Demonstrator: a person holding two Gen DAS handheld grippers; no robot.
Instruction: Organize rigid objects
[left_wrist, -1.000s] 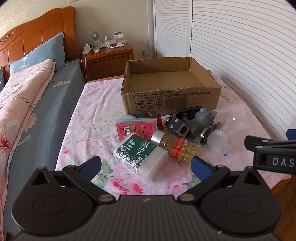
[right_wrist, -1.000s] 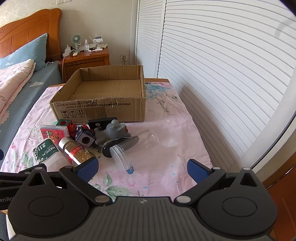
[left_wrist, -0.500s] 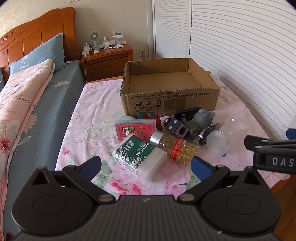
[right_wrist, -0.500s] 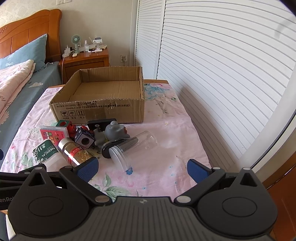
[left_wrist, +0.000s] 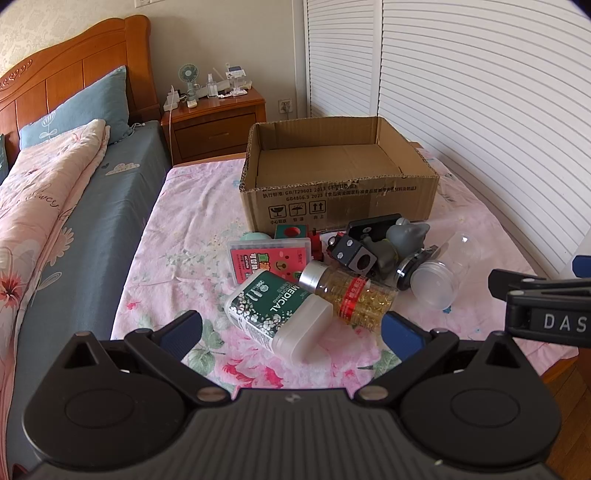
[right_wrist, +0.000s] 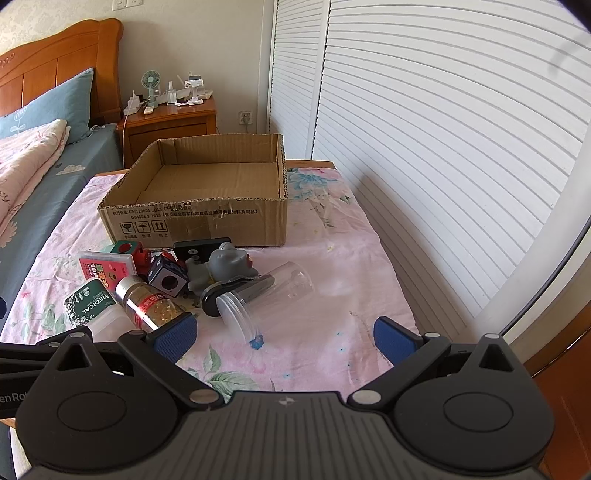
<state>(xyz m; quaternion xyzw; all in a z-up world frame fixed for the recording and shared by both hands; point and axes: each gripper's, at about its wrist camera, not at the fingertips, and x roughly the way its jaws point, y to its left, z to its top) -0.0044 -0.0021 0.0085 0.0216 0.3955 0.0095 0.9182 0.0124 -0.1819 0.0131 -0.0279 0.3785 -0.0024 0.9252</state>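
Both tongs hang spread wide with nothing between their blue pads: my left tongs (left_wrist: 291, 332) sit low in front of the pile, and my right tongs (right_wrist: 284, 338) sit beside them, toward the louvered doors (right_wrist: 424, 129). Against the frames from a second ago almost nothing differs; the pile has only slid a little lower in my left view, and the jaws are as far apart as they were.

I take the cardboard box (left_wrist: 340, 192) as my landmark. It stands open and empty on the pink floral table (left_wrist: 192, 229), between the bed (left_wrist: 74, 206) and the doors. Every loose thing lies just in front of its printed wall. Closest to that wall are a black flat device (left_wrist: 369, 227), a small green-and-red block (left_wrist: 291, 232) and a grey figurine (left_wrist: 402, 240). A dark cube (left_wrist: 352, 254) with round holes touches the figurine. Farther from the box lie a red-labelled flat case (left_wrist: 269, 254), a green "MEDICAL" bottle (left_wrist: 277, 310) on its side, and a capsule bottle (left_wrist: 351, 291) with a silver cap, leaning against the green one. On the door side of the pile a clear plastic jar (left_wrist: 439, 273) lies on its side, mouth turned away from the box.

Beyond the box stands a wooden nightstand (left_wrist: 218, 122).
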